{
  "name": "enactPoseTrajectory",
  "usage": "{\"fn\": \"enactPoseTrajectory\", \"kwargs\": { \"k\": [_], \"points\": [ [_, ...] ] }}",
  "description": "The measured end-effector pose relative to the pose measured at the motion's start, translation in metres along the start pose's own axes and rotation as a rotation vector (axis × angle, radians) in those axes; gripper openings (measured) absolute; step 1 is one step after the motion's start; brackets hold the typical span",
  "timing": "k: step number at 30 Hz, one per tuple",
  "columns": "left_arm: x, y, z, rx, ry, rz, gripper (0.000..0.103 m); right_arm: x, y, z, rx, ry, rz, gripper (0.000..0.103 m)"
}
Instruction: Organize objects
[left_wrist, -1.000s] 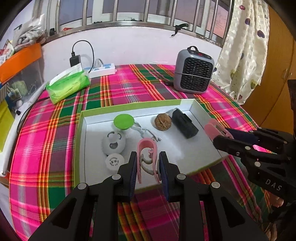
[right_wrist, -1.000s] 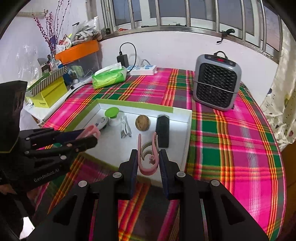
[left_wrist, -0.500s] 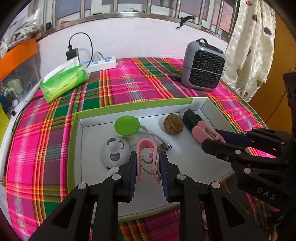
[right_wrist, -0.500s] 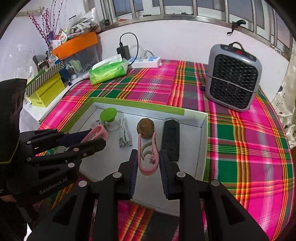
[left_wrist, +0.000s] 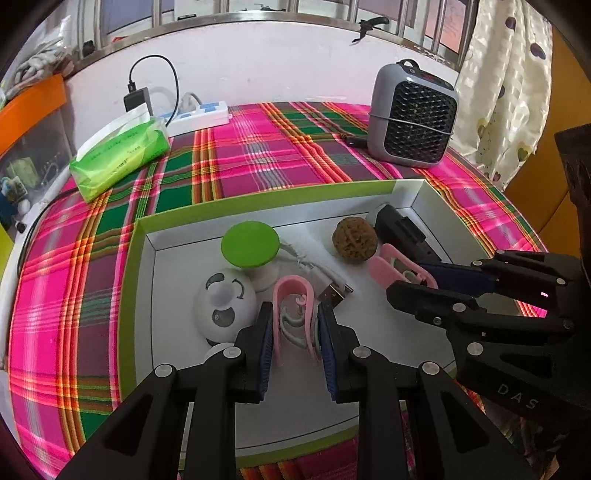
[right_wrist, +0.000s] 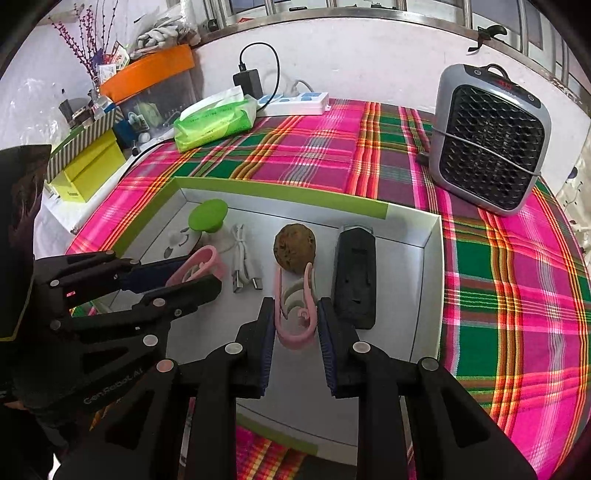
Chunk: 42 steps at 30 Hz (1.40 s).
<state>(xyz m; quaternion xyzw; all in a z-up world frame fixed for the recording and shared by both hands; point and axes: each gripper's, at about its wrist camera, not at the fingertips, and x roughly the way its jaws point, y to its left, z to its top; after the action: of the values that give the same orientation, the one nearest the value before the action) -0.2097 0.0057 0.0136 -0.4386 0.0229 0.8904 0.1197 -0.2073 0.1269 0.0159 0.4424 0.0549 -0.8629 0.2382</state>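
Observation:
Both grippers hang over a white tray with a green rim (left_wrist: 142, 280), and each holds a pink clip. My left gripper (left_wrist: 293, 314) is shut on one pink clip (left_wrist: 291, 286), just right of a white smiley-face ball (left_wrist: 223, 302). My right gripper (right_wrist: 295, 306) is shut on the other pink clip (right_wrist: 295, 338), in front of a walnut (right_wrist: 294, 247) and left of a black device (right_wrist: 354, 273). In the left wrist view the right gripper (left_wrist: 406, 280) comes in from the right. The left gripper (right_wrist: 195, 275) shows at the left of the right wrist view.
Also in the tray are a green-topped stand (left_wrist: 249, 243) and a white USB cable (right_wrist: 243, 266). On the plaid cloth behind stand a grey heater (right_wrist: 487, 140), a green tissue pack (left_wrist: 118, 158) and a power strip (left_wrist: 199, 114). Boxes (right_wrist: 88, 170) sit at the far left.
Both grippers have moved forward and down over the tray, each still holding its pink clip. The tray's contents now appear closer and larger.

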Motion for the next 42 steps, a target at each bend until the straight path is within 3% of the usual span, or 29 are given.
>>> {"fn": "enactPoseTrajectory", "kwargs": {
  "k": [29, 42],
  "points": [
    [0.0029, -0.0045, -0.0008, 0.024, 0.001, 0.028, 0.022, 0.0063, 0.0033, -0.002, -0.023, 0.017, -0.019, 0.024],
    [0.0025, -0.003, -0.0007, 0.018, 0.0, 0.029, 0.033, 0.0062, 0.0034, -0.002, -0.021, 0.016, -0.019, 0.025]
  ]
}}
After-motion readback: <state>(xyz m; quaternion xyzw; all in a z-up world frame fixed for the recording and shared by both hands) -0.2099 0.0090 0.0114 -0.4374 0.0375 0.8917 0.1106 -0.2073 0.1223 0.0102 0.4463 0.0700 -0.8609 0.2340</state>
